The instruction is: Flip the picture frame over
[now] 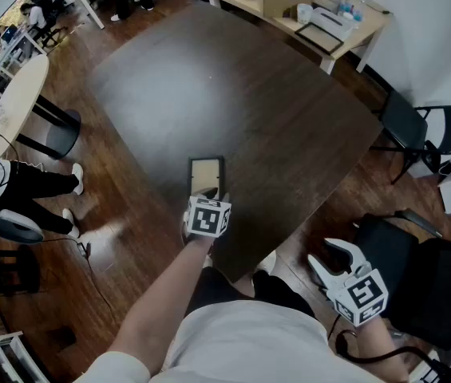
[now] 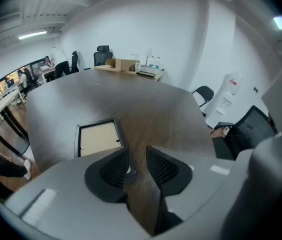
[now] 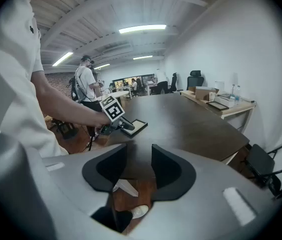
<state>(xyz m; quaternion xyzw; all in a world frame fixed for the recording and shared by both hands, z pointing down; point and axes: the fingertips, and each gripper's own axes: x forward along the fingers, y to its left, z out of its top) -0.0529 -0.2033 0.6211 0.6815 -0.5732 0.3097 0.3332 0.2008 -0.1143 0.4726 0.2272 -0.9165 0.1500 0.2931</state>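
Note:
The picture frame (image 1: 206, 175) lies flat on the dark wooden table (image 1: 233, 94) near its front edge, black border around a tan panel facing up. My left gripper (image 1: 206, 198) hovers just behind the frame's near end, not touching it. In the left gripper view the frame (image 2: 99, 136) sits ahead and left of the left gripper (image 2: 137, 156), whose jaws stand a narrow gap apart with only table between them. My right gripper (image 1: 335, 255) hangs open off the table at lower right, empty. The right gripper view shows the frame (image 3: 134, 127) and the left gripper (image 3: 123, 125) beside it.
A light wooden desk (image 1: 369, 22) with a box and another frame stands beyond the far corner. A black chair (image 1: 417, 126) and a dark seat (image 1: 417, 270) are on the right, off the table. People stand at the left (image 1: 25, 186). The table edge (image 1: 289, 230) runs close to me.

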